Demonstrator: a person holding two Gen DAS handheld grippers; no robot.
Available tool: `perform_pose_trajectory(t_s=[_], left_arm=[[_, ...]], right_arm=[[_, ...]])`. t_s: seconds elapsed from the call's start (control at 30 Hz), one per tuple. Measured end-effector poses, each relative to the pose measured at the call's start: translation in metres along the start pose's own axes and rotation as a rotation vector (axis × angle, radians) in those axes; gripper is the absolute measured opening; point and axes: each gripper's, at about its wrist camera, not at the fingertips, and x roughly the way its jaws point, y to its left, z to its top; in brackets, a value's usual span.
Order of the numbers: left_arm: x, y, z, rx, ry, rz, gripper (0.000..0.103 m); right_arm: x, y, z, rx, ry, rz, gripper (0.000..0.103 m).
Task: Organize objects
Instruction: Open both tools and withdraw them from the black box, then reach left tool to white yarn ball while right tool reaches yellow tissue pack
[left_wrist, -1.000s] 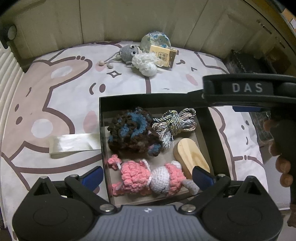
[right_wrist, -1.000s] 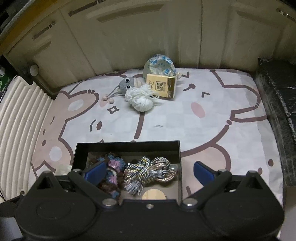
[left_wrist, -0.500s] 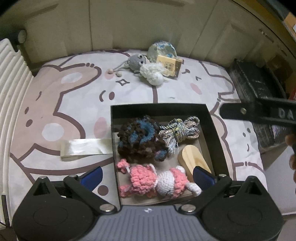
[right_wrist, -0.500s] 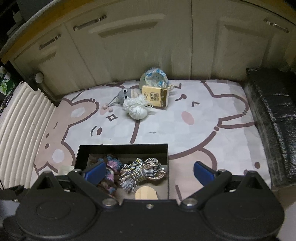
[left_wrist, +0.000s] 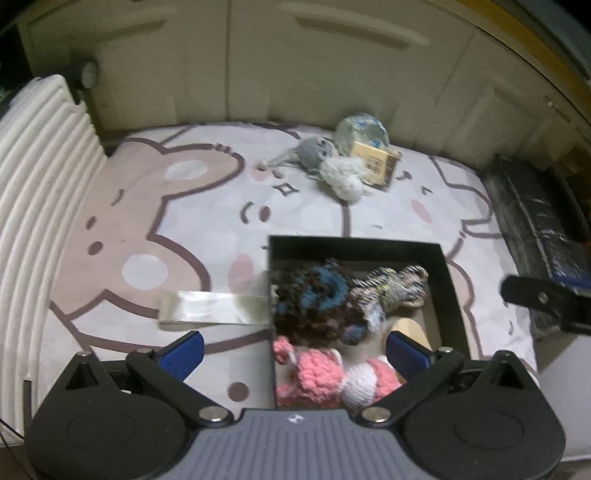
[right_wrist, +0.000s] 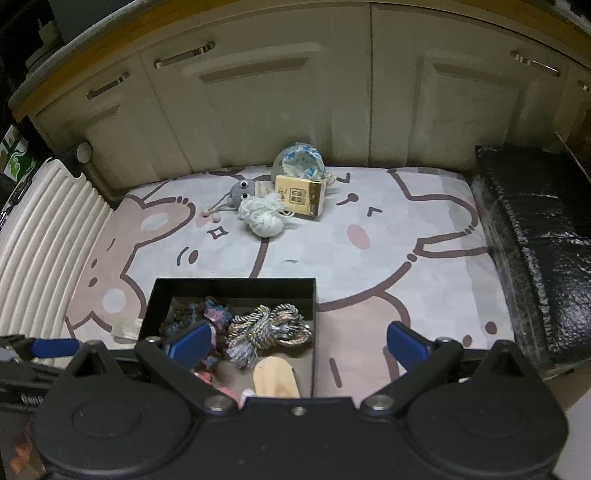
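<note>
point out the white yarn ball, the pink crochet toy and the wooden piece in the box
white yarn ball (right_wrist: 263, 218), right wrist view, middle of the ball
pink crochet toy (left_wrist: 317, 376), left wrist view, pink body
wooden piece (right_wrist: 275, 380), right wrist view, flat top face

Backdrop across the top of both frames: cream cabinet doors (right_wrist: 280, 110) with bar handles (right_wrist: 183, 56), under a wood-edged countertop (right_wrist: 74, 70) that curves along the upper left. Floor area is covered by a pale mat (right_wrist: 388, 251) printed with brown cartoon bear and rabbit outlines; a ribbed white cushion (right_wrist: 40, 229) sits at the left edge, a black crinkled padded block (right_wrist: 535, 251) at the right. Lighting is dim and warm, and the left wrist view is motion-blurred.
</note>
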Motion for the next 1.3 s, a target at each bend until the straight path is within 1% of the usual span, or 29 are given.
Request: perform_pose_trajectory(t_s=[0.3, 0.4, 0.67, 0.77, 0.9, 1.03, 1.13, 1.23, 1.3], left_arm=[[0.001, 0.009, 0.006, -0.026, -0.021, 0.013, 0.103], [0.001, 0.008, 0.006, -0.016, -0.044, 0.020, 0.103], [0.005, 0.011, 0.010, 0.000, -0.060, 0.033, 0.103], [0.004, 0.012, 0.012, 0.009, -0.088, 0.031, 0.103], [0.005, 0.013, 0.014, 0.023, -0.119, 0.029, 0.103], [0.007, 0.015, 0.019, 0.043, -0.160, 0.025, 0.103], [0.011, 0.018, 0.024, 0.048, -0.186, 0.032, 0.103], [0.016, 0.021, 0.030, 0.042, -0.217, 0.055, 0.103], [0.020, 0.024, 0.034, 0.048, -0.240, 0.069, 0.103]], right_arm=[[0.004, -0.010, -0.008, -0.012, -0.002, -0.028, 0.103], [0.006, -0.012, -0.010, -0.013, -0.007, -0.027, 0.103], [0.019, -0.020, -0.015, -0.016, 0.008, -0.033, 0.103], [0.018, -0.023, -0.015, 0.001, -0.003, -0.022, 0.103], [0.018, -0.027, -0.011, 0.038, -0.035, -0.008, 0.103], [0.019, -0.034, -0.009, 0.086, -0.092, 0.000, 0.103], [0.022, -0.036, -0.006, 0.085, -0.127, -0.010, 0.103], [0.025, -0.036, -0.004, 0.069, -0.154, -0.018, 0.103], [0.026, -0.036, -0.002, 0.058, -0.195, -0.028, 0.103]])
